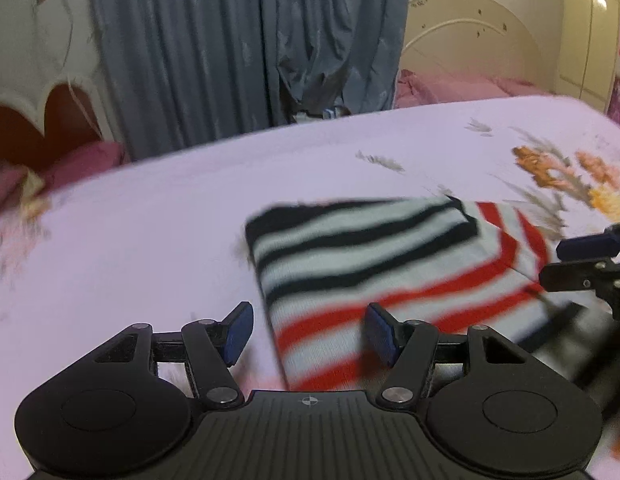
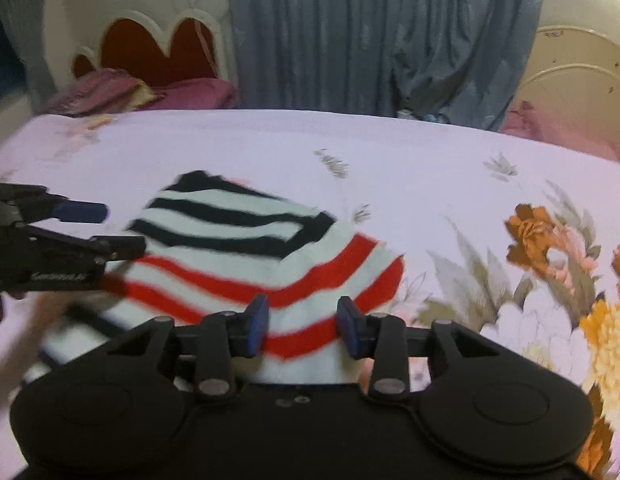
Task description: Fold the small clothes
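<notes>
Striped knit garment (image 1: 374, 272), black bands folded over red ones, lies flat on the pink floral bedsheet (image 1: 150, 216), likely set down so the fold holds. Left gripper (image 1: 306, 334) hovers at its near-left edge, jaws about half open, gripping nothing. Right gripper (image 2: 302, 328) sits over the near-right edge, jaws narrower; the blurred knit shows between its pads, apparently unpinched.

The striped garment (image 1: 370, 264) is white, banded black on its folded part and red below. The bedsheet (image 2: 270, 140) is pale lilac with orange flowers. Blue-grey curtains (image 1: 214, 48) behind.
</notes>
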